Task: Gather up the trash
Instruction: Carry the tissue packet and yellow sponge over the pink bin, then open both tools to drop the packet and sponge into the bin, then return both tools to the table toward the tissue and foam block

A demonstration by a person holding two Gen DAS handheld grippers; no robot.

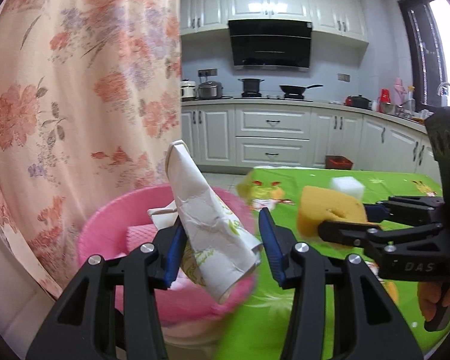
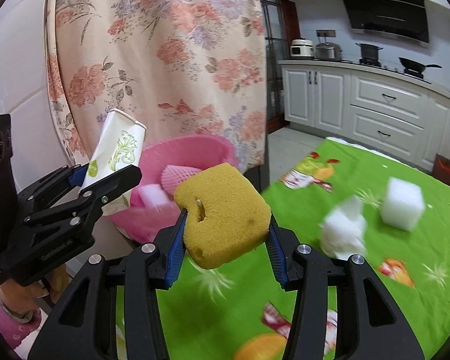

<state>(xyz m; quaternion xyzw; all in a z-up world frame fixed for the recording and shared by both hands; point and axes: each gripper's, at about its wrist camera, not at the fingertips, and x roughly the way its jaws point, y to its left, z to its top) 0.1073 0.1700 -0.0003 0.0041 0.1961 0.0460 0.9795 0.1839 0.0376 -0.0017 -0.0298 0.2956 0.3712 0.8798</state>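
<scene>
The flattened paper cup, tilted in the centre of the left wrist view, sits between the left gripper's blue pads; whether both pads press it I cannot tell. Behind it at lower left is a pink basin holding scraps. In mid-frame of the right wrist view, the right gripper pinches a yellow sponge above the green tablecloth, where white foam blocks lie at right. A floral curtain fills the upper left; white kitchen cabinets stand behind.
</scene>
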